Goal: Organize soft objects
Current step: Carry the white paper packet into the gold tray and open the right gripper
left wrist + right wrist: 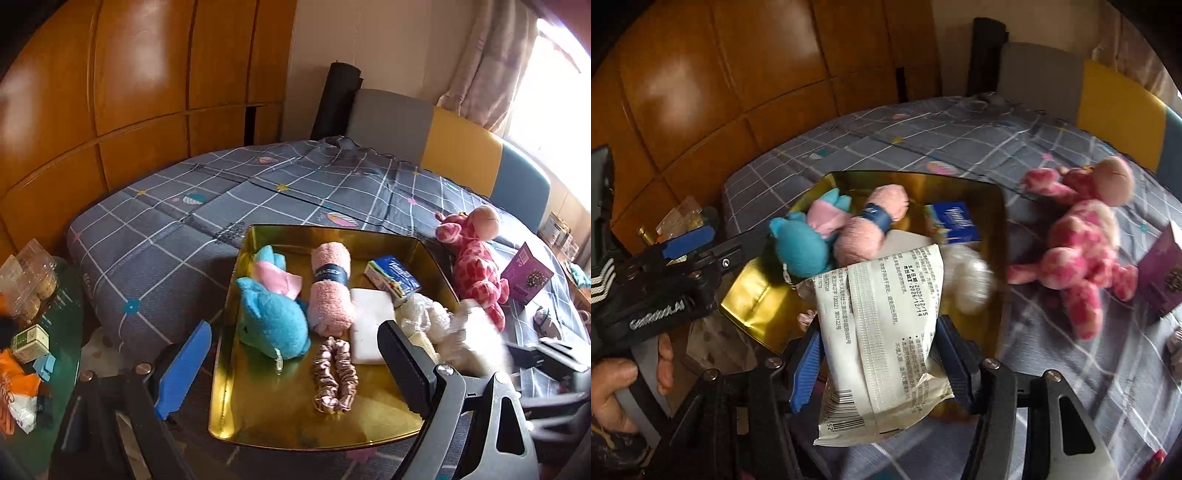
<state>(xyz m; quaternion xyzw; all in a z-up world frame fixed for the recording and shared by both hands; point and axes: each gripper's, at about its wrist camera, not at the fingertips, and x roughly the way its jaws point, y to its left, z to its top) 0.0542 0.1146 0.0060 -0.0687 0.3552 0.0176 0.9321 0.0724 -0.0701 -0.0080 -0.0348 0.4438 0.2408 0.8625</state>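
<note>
Soft objects: spread over the grey checked bed, mostly gathered in the square gold metal tray lying on it. Outside, just beside the tray's right wall, the pink spotted giraffe plush; inside, along the left, the blue dolphin plush and the rolled pink towel.

Right tool clamped on a white printed sealed packet, held above the tray's near edge. Carry it over bare gold floor near the front (the back looks crowded), lower until it rests, then release, not dropping it onto the plush toys. Left tool spread wide and empty over the tray's near-left part; keep clear of the right one's path.
</note>
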